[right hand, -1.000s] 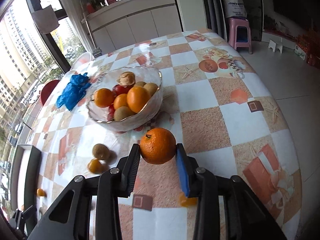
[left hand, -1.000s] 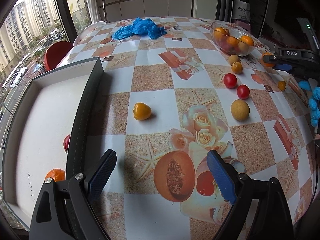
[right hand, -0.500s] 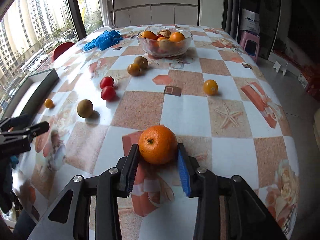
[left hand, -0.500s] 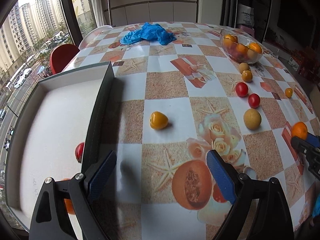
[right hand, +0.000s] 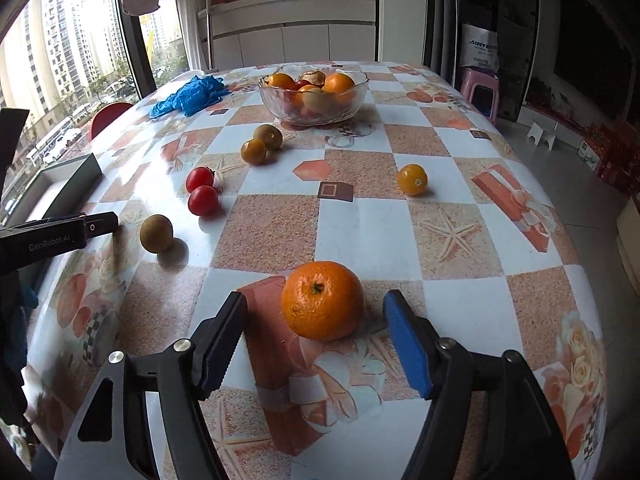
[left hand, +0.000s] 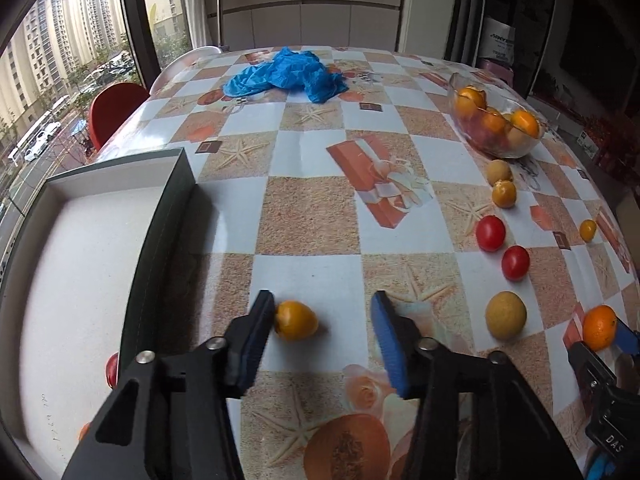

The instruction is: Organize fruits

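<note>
**Two grippers trading roles over scattered fruit**

Two handheld grippers are working the patterned counter (right hand: 360, 220) at once. The right gripper (right hand: 316, 332) is spreading its fingers (right hand: 408, 344) away from the orange (right hand: 322, 300) it was carrying clamped a second ago; the fruit is now sitting on the counter between them, neither pad touching it. The left gripper (left hand: 320, 332), which was hovering wide a moment earlier, is closing around the small yellow fruit (left hand: 295, 319): its left finger is already touching the fruit, while the right one is standing clear of it, so nothing is gripped yet.

That fruit is lying just beside the dark-walled white box (left hand: 160, 240), where a red fruit (left hand: 112, 368) is partly showing behind the wall. Two red tomatoes (right hand: 202, 190), a brown round fruit (right hand: 156, 234) and others are waiting loose, well apart from the glass bowl (right hand: 312, 96) of oranges at the far end.

Judging by this, the orange's move is finishing, the yellow fruit's pick is starting, and most sorting is remaining.
</note>
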Tool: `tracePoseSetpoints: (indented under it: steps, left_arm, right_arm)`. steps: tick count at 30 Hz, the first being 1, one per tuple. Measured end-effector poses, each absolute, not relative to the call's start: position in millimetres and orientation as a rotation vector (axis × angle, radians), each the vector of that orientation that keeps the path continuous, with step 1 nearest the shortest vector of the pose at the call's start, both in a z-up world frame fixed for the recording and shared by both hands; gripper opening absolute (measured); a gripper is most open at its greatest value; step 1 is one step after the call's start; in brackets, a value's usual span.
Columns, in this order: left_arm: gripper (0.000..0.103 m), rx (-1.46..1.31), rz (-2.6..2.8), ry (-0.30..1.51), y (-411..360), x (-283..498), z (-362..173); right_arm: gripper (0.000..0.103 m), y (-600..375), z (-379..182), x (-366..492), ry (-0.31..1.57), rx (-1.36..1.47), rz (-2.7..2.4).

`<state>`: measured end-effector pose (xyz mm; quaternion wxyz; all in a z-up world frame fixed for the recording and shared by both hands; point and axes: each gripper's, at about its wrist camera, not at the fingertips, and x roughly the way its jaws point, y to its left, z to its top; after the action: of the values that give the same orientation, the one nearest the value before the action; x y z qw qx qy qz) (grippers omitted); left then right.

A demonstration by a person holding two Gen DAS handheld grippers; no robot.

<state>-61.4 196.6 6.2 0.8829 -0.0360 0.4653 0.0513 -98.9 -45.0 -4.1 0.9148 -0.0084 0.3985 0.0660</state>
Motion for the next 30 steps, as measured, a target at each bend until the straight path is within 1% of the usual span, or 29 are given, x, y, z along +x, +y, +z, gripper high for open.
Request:
tracePoseSetpoints:
  steps: [1, 8, 14, 17, 18, 19, 20, 21, 27, 29, 30]
  left_arm:
    - [0.021, -0.072, 0.088, 0.965, 194.2, -63.8, 7.0]
    - [0.021, -0.097, 0.025, 0.931, 188.9, -105.9, 7.3]
    - [0.021, -0.029, 0.036, 0.906, 177.7, -130.7, 5.7]
    - [0.023, 0.013, 0.049, 0.898, 173.3, -131.1, 5.9]
    - [0.035, 0.028, 0.060, 0.894, 173.4, -130.9, 6.2]
    - [0.068, 0.044, 0.082, 0.892, 173.5, -130.2, 6.2]
    - [0.085, 0.051, 0.101, 0.895, 175.2, -129.6, 5.4]
    - [0.090, 0.046, 0.114, 0.889, 177.3, -130.1, 4.9]
    - [0.092, 0.003, 0.097, 0.903, 183.8, -128.3, 0.7]
    - [0.093, -0.003, 0.101, 0.895, 185.1, -129.4, -0.4]
    - [0.097, -0.002, 0.115, 0.896, 185.3, -129.1, -0.9]
  right_arm:
    - [0.080, -44.6, -4.7, -98.4, 0.824, -0.021, 0.134]
    - [0.084, -47.3, -5.2, -98.9, 0.822, 0.000, 0.147]
    - [0.087, -43.3, -6.4, -97.8, 0.829, -0.020, 0.148]
    - [0.088, -42.0, -6.5, -97.8, 0.831, -0.028, 0.146]
    - [0.088, -41.8, -6.6, -97.8, 0.832, -0.029, 0.145]
    - [0.088, -41.6, -6.5, -97.9, 0.832, -0.031, 0.144]
    - [0.088, -41.1, -6.6, -97.9, 0.832, -0.034, 0.142]
    - [0.088, -40.6, -6.7, -97.9, 0.833, -0.038, 0.139]
    - [0.094, -41.6, -7.6, -96.8, 0.843, -0.036, 0.108]
    - [0.094, -41.5, -7.9, -96.7, 0.845, -0.038, 0.101]
    - [0.095, -41.5, -8.1, -96.6, 0.846, -0.039, 0.099]
